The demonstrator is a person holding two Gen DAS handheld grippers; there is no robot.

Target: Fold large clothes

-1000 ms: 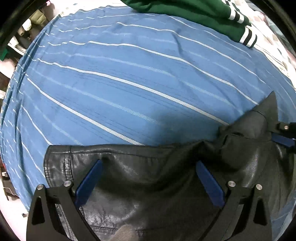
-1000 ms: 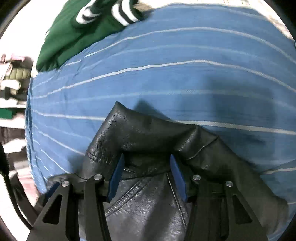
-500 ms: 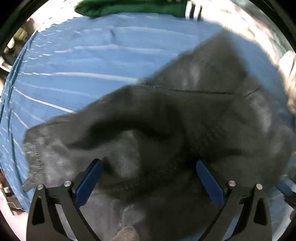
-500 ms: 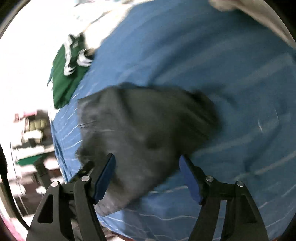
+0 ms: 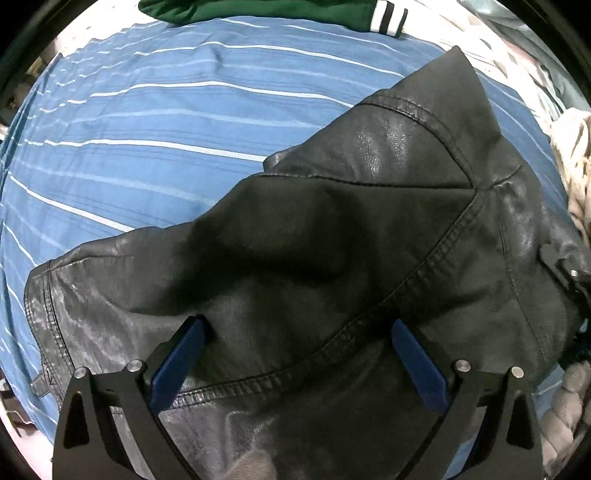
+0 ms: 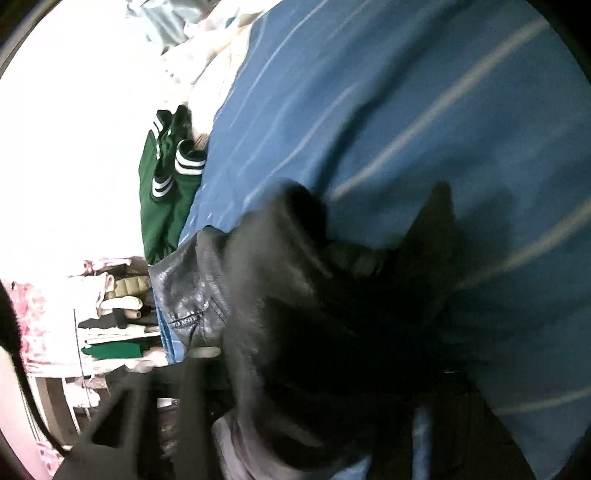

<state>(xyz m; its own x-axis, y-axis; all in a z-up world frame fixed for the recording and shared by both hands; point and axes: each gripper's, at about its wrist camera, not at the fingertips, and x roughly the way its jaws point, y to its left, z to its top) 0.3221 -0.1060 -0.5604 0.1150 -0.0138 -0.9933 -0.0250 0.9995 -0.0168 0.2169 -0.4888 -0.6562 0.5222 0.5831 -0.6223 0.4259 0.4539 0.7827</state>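
A black leather jacket (image 5: 351, 229) lies crumpled on a blue striped bed sheet (image 5: 166, 122), one panel flipped up toward the far right. My left gripper (image 5: 299, 354) is open just above the jacket's near part, its blue pads (image 5: 177, 362) wide apart and not closed on anything. In the right wrist view the jacket (image 6: 295, 314) is a blurred dark mass covering the gripper's fingers, so the right gripper's jaws cannot be made out. The right gripper's body (image 5: 565, 273) shows at the jacket's right edge in the left wrist view.
A green garment with black and white striped cuffs (image 5: 277, 11) lies at the sheet's far edge, also in the right wrist view (image 6: 166, 184). A beige knitted fabric (image 5: 576, 177) lies at the right. Shelves with folded clothes (image 6: 110, 314) stand beyond the bed.
The jacket's right part was lifted and thrown over toward the far side, so it now covers more of the sheet. The right gripper swung and rotated; its view is blurred. The left gripper stayed open.
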